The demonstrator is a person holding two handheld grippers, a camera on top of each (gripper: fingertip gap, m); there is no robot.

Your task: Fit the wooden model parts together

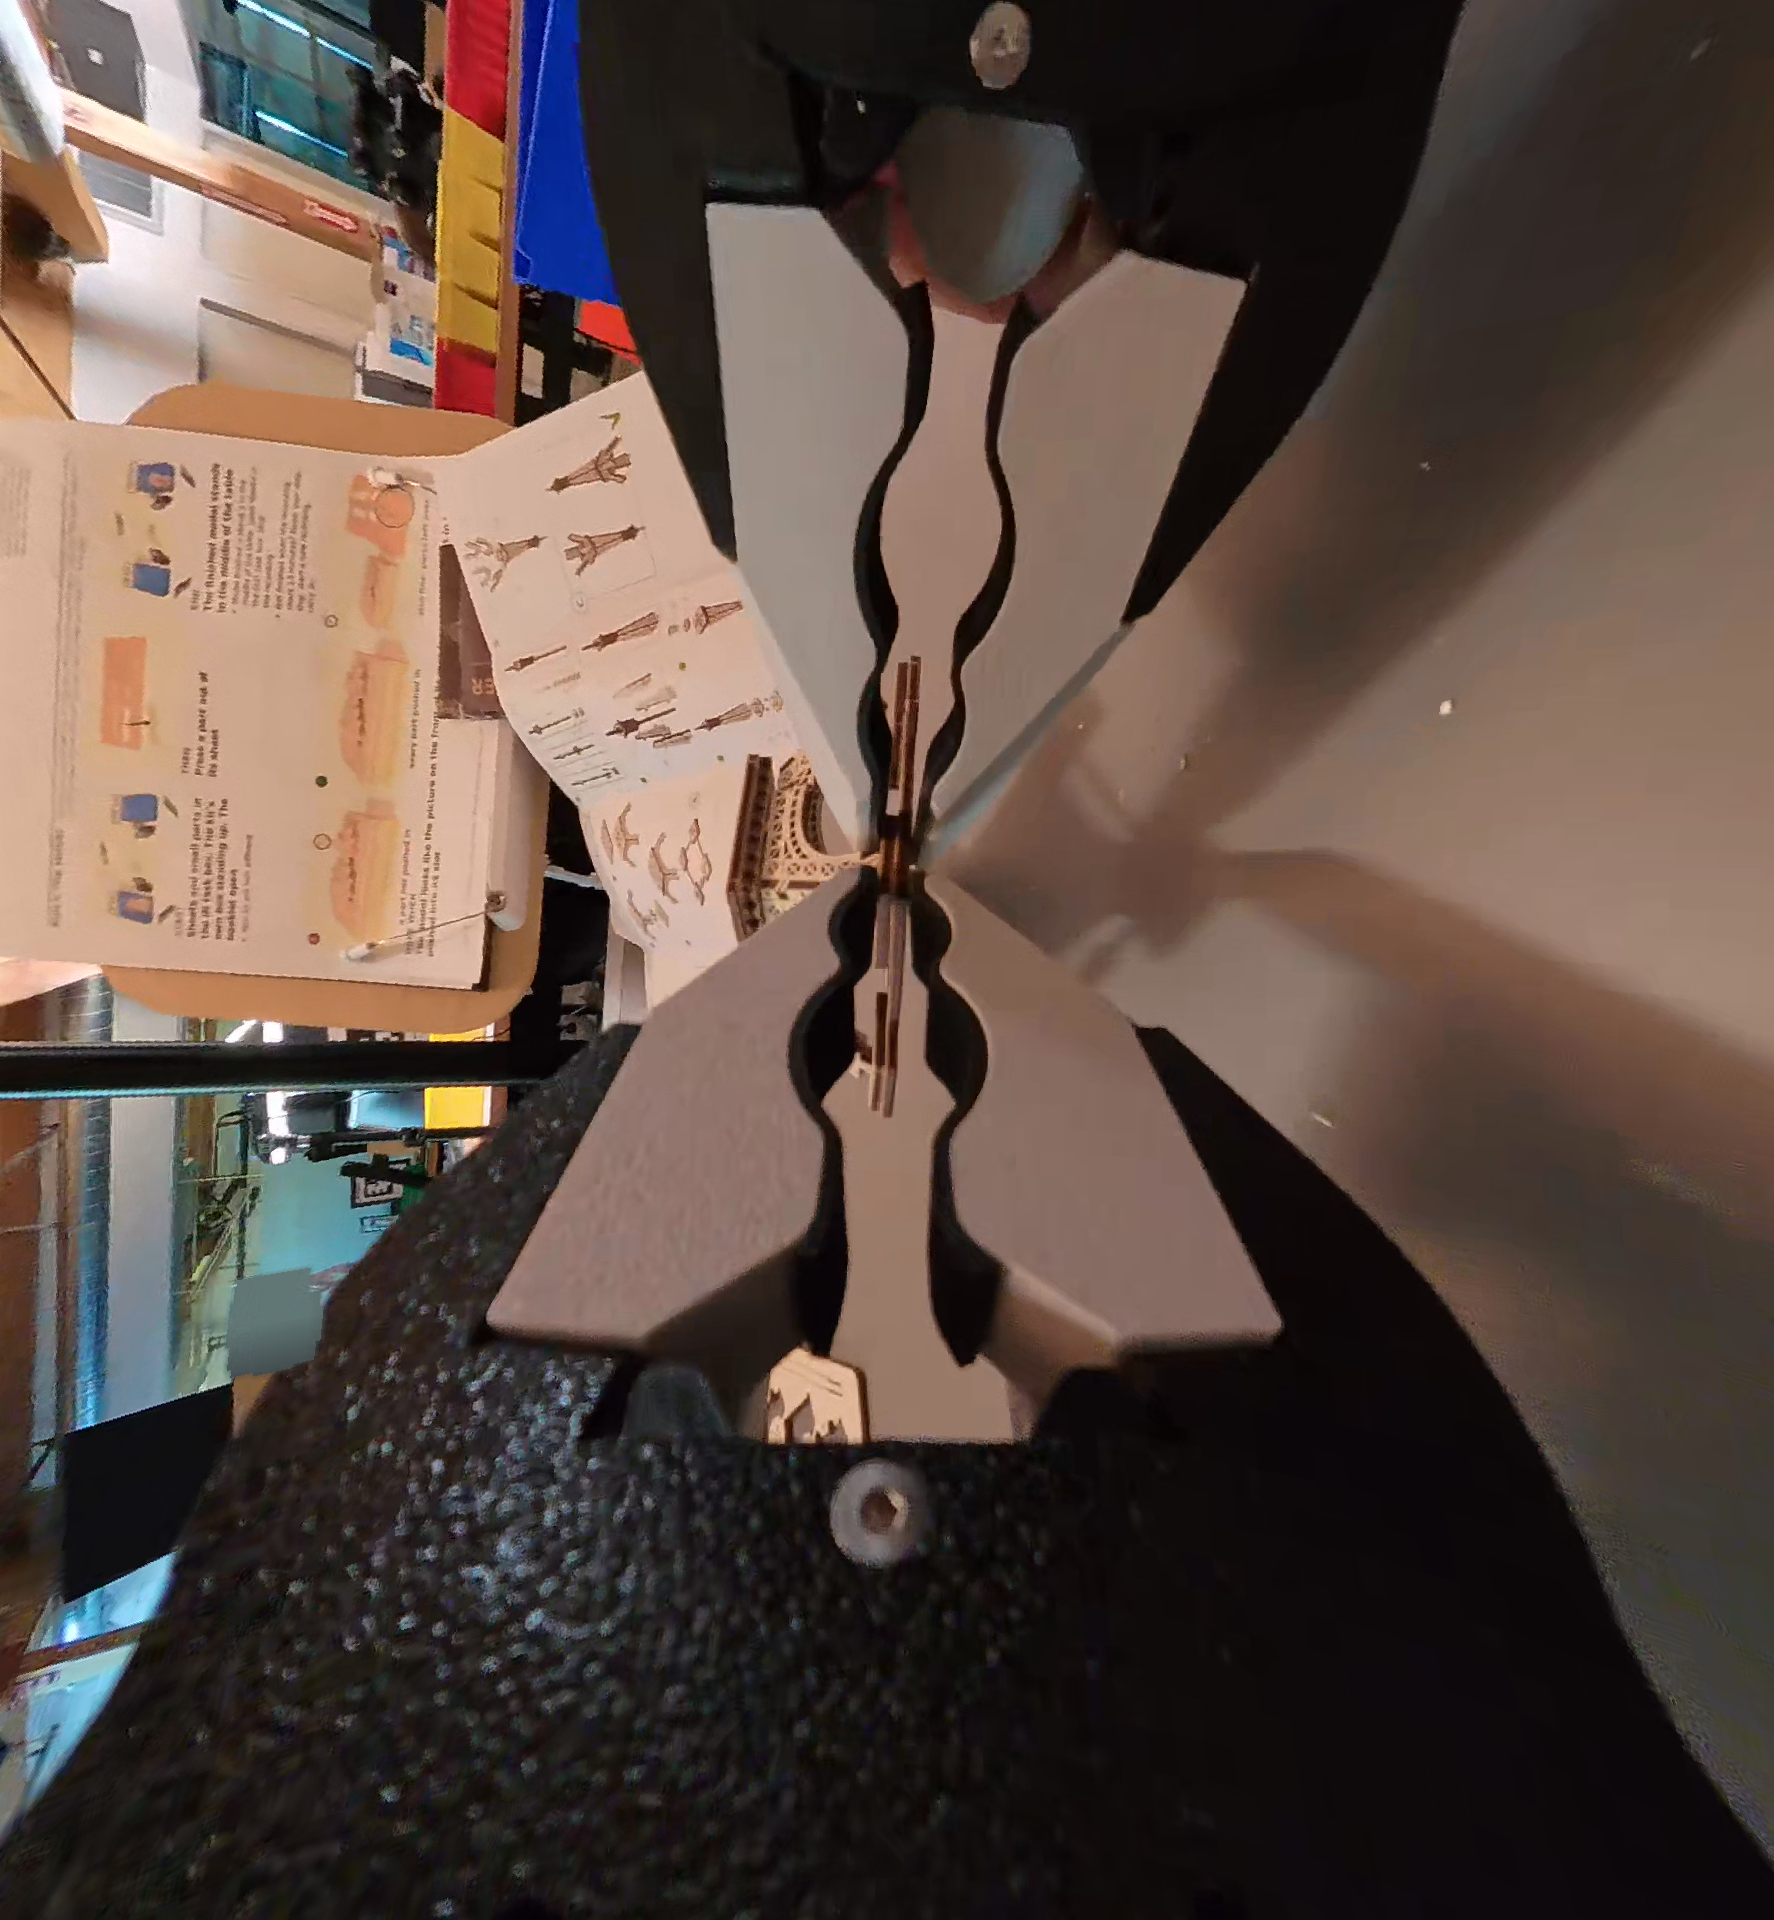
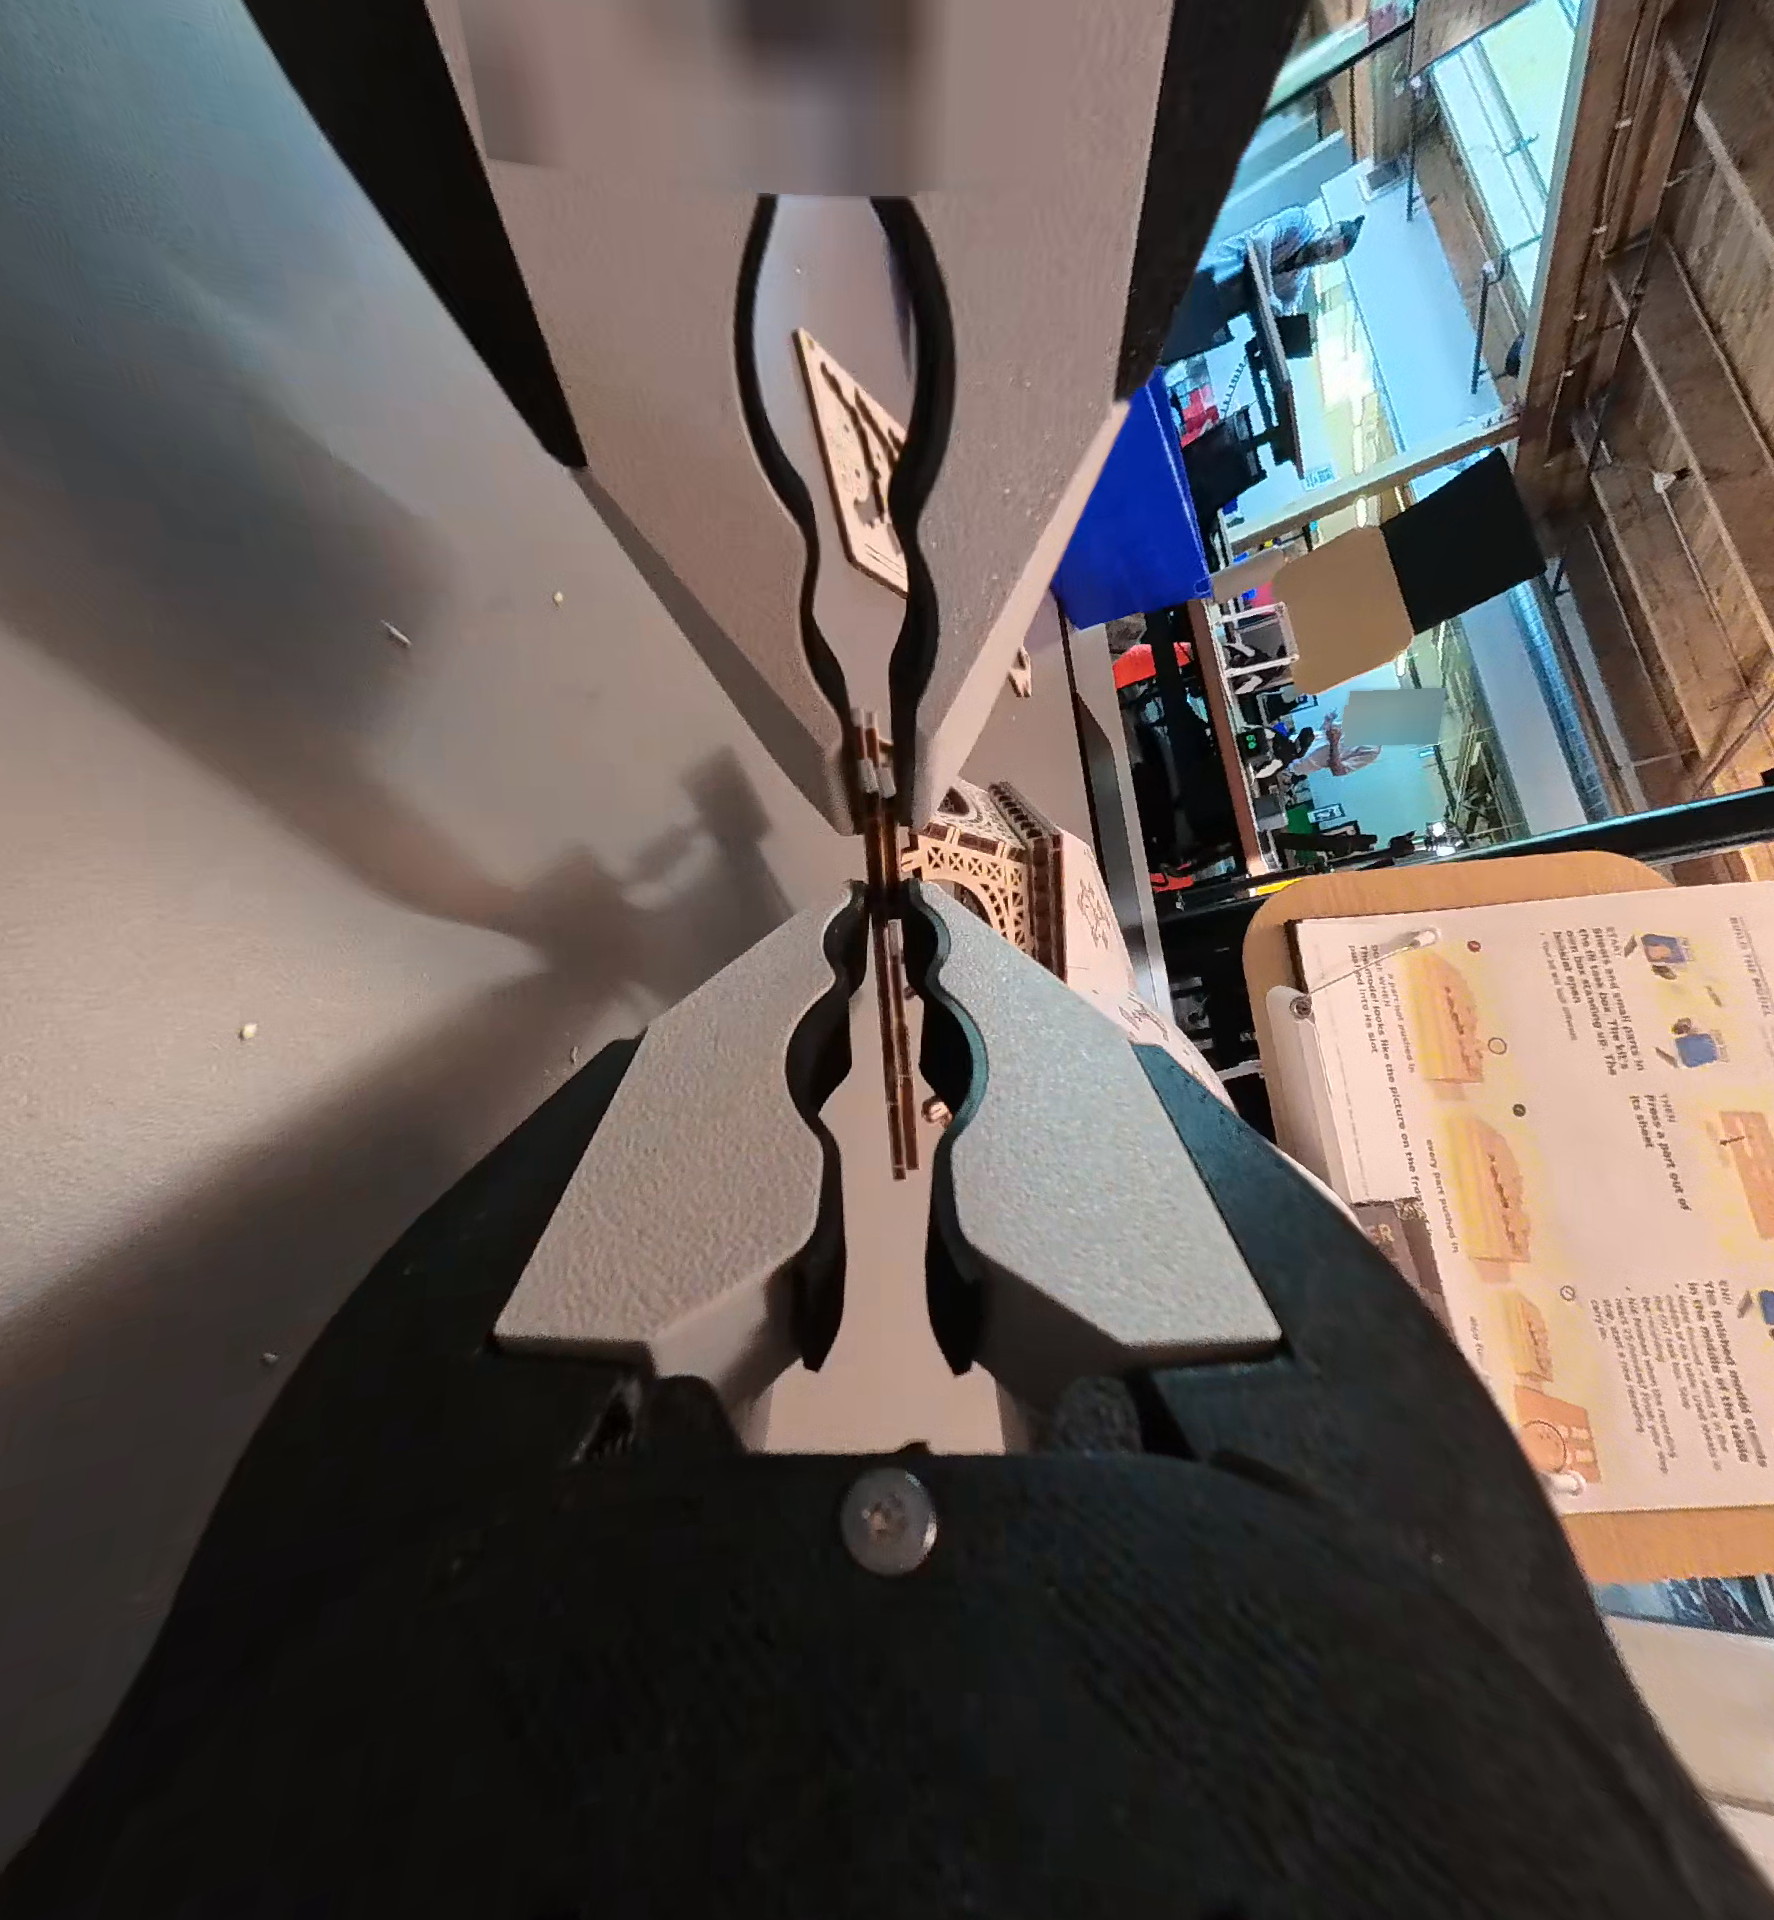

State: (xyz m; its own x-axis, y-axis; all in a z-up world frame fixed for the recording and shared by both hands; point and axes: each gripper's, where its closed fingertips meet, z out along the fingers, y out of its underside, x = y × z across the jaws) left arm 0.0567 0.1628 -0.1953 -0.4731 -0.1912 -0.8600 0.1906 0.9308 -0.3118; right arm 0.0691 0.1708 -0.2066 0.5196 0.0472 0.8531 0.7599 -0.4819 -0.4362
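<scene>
My left gripper (image 1: pixel 895 902) is shut on a thin layered wooden part (image 1: pixel 886 1023), seen edge-on between its grey fingers (image 1: pixel 675 1153). My right gripper (image 2: pixel 888 906) is shut on a similar thin wooden part (image 2: pixel 899 1070). The two grippers face each other tip to tip above the grey table. The right gripper shows at the top of the left wrist view (image 1: pixel 901 821), and the left gripper at the top of the right wrist view (image 2: pixel 878 805). The wood meets in the small gap between the tips. I cannot tell whether it is one piece or two.
A partly built wooden tower model (image 1: pixel 781 844) (image 2: pixel 987 862) stands just behind the tips. A cut wooden sheet (image 2: pixel 862 468) lies on the table (image 2: pixel 239 831). A printed instruction sheet on a board (image 1: pixel 218 707) (image 2: pixel 1589 1195) and an open booklet (image 1: pixel 634 623) stand behind. My left and right fingertips are right by each other.
</scene>
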